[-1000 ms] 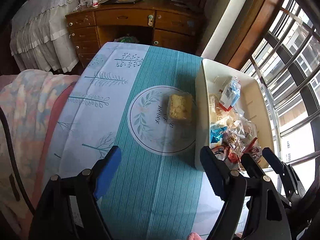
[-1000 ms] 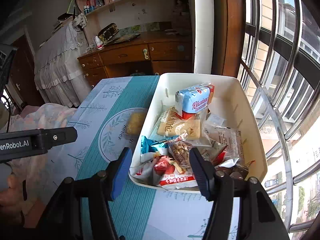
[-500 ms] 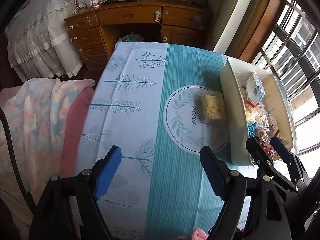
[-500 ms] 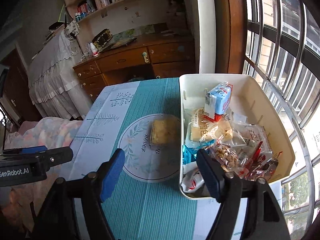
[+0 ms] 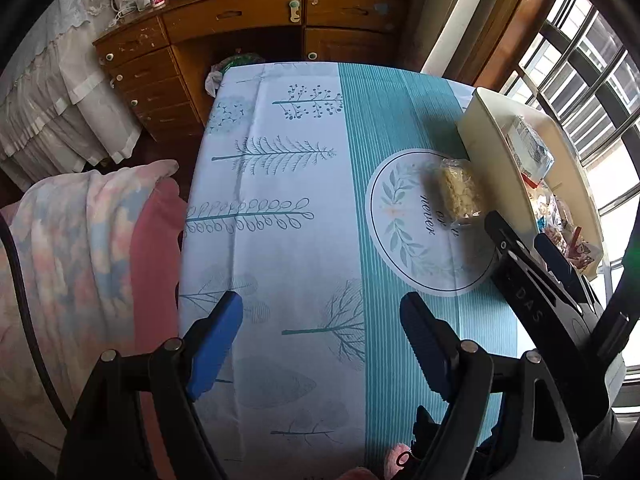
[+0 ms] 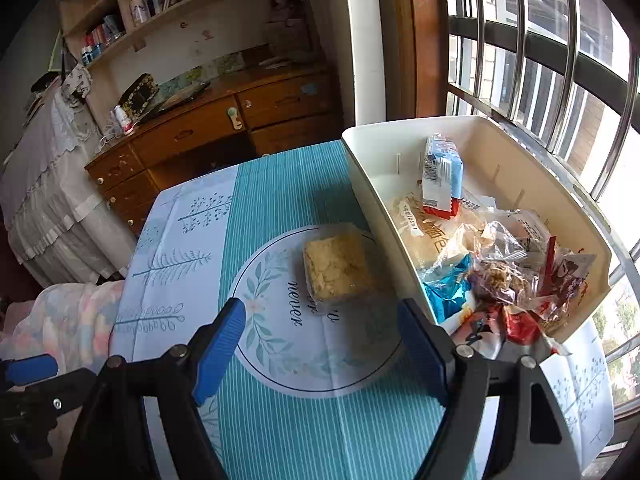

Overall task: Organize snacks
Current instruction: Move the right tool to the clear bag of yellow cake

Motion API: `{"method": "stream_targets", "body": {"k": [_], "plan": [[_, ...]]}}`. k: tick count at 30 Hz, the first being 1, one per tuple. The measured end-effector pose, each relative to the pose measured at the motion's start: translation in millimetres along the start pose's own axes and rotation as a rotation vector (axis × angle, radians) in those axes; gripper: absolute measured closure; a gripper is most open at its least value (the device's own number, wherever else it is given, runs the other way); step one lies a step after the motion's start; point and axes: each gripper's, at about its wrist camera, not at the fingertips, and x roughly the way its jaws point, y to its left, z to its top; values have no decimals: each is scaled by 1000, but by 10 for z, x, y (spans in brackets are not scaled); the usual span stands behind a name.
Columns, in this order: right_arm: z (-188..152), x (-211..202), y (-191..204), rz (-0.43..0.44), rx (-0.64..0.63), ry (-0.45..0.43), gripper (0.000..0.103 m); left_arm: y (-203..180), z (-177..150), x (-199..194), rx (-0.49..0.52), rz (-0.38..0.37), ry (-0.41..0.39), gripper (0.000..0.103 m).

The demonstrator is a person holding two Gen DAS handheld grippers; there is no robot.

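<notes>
While both jaws gape wide, the left gripper [image 5: 320,340] and right gripper [image 6: 320,344] hold nothing; the cracker pack [image 6: 340,268] lies at twelve o'clock, touching the bin [image 6: 368,184].

Both grippers, left gripper [image 5: 320,340] and right gripper [image 6: 320,344], are black plastic frames with silver screws at the joints and ribbed blue pads lining their fingers [image 6: 218,350]. White letters "DAS" mark one black arm.

A teal-striped and pale blue tree-print cloth [image 6: 280,432] with a white leaf-wreath circle covers the tabletop, bearing a clear-wrapped yellow crumbly snack [image 6: 340,268] beside a cream plastic bin [image 6: 372,184] of blue, red and silver packets [image 6: 442,172].
</notes>
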Motion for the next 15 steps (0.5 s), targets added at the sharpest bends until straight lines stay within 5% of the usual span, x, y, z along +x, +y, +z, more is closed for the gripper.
{"method": "stream_targets", "body": {"k": [15], "plan": [[-37,806,480,-206,-31,-42,23,270,202,399,52,-32,65,23]]}}
